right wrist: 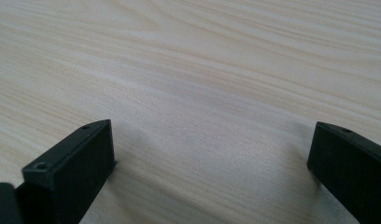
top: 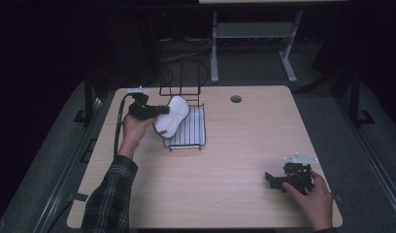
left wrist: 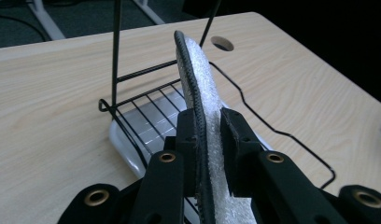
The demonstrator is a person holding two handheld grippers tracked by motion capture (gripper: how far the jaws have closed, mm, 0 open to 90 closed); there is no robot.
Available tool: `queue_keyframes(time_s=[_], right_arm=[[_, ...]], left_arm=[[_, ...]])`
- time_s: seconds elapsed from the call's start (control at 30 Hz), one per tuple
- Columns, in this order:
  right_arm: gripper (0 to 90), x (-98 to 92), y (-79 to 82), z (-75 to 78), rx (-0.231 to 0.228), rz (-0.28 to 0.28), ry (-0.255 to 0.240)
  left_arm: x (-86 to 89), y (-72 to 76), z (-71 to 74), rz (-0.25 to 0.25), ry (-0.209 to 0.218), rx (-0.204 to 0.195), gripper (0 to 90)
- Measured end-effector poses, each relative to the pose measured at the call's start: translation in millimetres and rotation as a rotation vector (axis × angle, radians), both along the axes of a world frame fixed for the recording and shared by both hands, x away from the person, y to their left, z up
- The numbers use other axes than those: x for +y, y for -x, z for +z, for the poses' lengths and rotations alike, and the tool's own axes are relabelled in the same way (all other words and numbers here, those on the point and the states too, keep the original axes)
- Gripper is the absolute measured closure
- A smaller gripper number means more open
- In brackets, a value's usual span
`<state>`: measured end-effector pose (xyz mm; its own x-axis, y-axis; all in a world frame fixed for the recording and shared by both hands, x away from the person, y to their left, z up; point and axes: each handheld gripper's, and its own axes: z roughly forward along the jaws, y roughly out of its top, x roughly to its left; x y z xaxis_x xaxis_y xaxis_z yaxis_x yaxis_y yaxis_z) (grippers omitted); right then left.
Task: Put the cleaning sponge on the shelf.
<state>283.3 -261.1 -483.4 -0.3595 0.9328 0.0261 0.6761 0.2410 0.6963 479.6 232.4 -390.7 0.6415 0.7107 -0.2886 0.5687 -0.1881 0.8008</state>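
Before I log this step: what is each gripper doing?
Left gripper: shut on the white slipper, over the wire rack.
Right gripper: open, holding nothing, above the table.

no readable text, labels, brands, numbers, signs anywhere

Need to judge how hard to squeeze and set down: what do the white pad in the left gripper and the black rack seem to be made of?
The pad looks like soft white fleece or terry with a dark stitched edge binding: fuzzy, matte, probably fabric. The left gripper is shut on it. The rack looks like thin metal wire with a smooth black coating, slightly glossy. The tray under it seems glossy white plastic, though enamel is possible.
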Motion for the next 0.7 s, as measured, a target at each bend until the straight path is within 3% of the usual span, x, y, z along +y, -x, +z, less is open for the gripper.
queue_keyframes(time_s=[0.7], right_arm=[[0.2,0.0,0.0,0.0,0.0,0.0,0.0]], left_arm=[[-6.1,-4.2,-12.0,0.043,-0.165,-0.006,67.3]])
